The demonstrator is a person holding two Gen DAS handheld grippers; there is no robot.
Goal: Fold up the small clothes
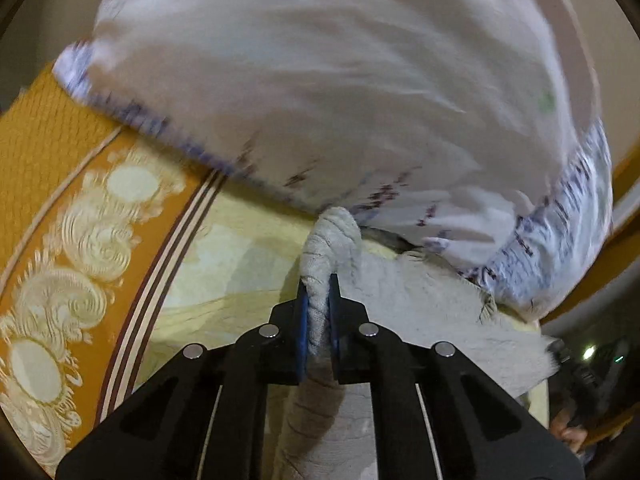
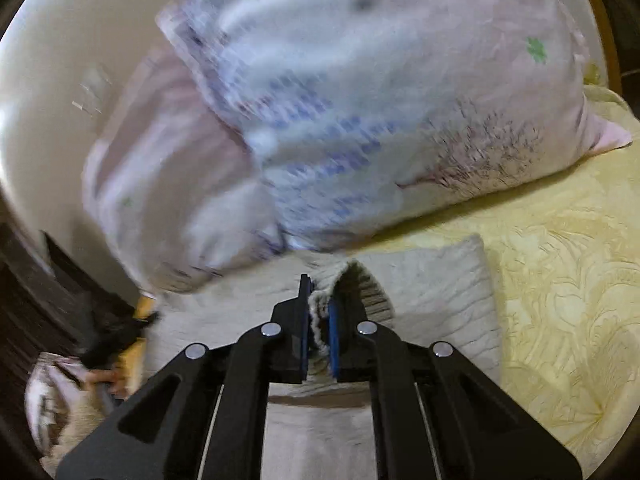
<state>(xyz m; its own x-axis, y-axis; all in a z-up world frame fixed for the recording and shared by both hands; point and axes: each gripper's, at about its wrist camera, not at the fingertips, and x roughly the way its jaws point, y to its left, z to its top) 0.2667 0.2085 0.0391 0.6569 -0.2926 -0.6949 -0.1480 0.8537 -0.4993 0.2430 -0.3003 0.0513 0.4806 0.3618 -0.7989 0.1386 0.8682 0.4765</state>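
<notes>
The left gripper [image 1: 319, 312] pinches a bunched fold of the grey knit garment [image 1: 424, 300]. The right gripper [image 2: 319, 316] clamps its ribbed edge [image 2: 360, 280] beside the pillow [image 2: 360, 120]

Pillow: large, pale printed cotton [image 2: 360, 100], laid on the bedspread.
Bedspread: yellow quilted, floral [image 2: 560, 280].
Border: orange, scroll-patterned [image 1: 80, 220].

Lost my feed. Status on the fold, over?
Left tool shut on grey knit garment. Right tool shut on its ribbed edge. Garment on yellow bedspread; pillow close behind.
</notes>
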